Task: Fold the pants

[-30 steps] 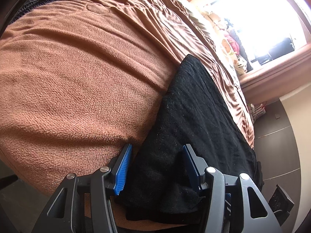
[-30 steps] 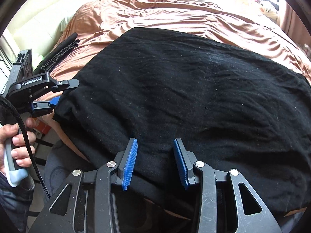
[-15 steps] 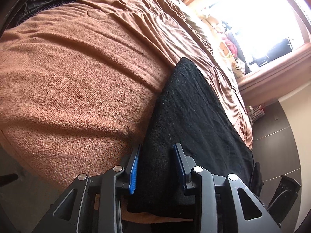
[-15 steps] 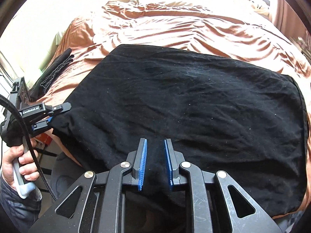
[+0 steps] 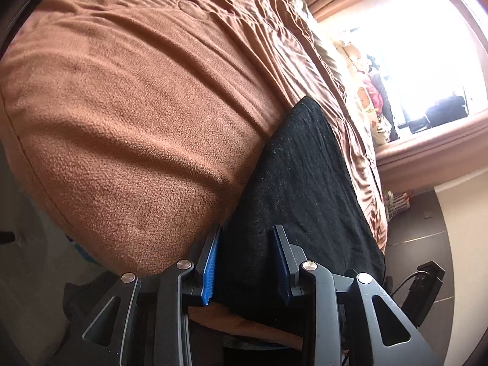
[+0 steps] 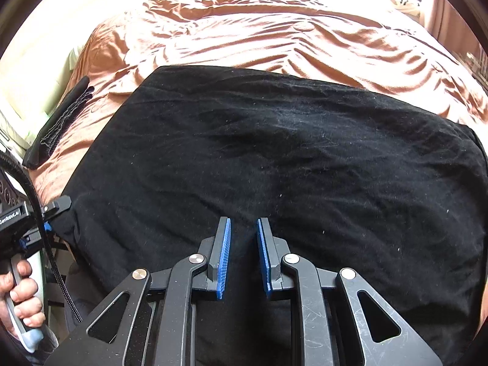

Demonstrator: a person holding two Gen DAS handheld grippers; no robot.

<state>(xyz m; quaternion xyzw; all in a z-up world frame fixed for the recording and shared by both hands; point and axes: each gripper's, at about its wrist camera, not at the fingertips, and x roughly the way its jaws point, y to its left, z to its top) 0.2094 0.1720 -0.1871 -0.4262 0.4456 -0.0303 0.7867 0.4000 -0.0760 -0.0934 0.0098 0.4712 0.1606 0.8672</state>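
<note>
The black pants (image 6: pixel 274 158) lie folded into a broad flat panel on the near part of a bed, over a rumpled brown blanket (image 6: pixel 274 30). The right gripper (image 6: pixel 243 244) is clamped on the pants' near edge, cloth bunched between its blue pads after its jaws have just been closing. At the pants' near left corner the left gripper (image 5: pixel 245 262) pinches a thick fold of the cloth, its jaws likewise just closed in; a hand (image 6: pixel 21 299) grips its handle. Another dark folded garment (image 6: pixel 58 122) lies far left on the blanket.
</note>
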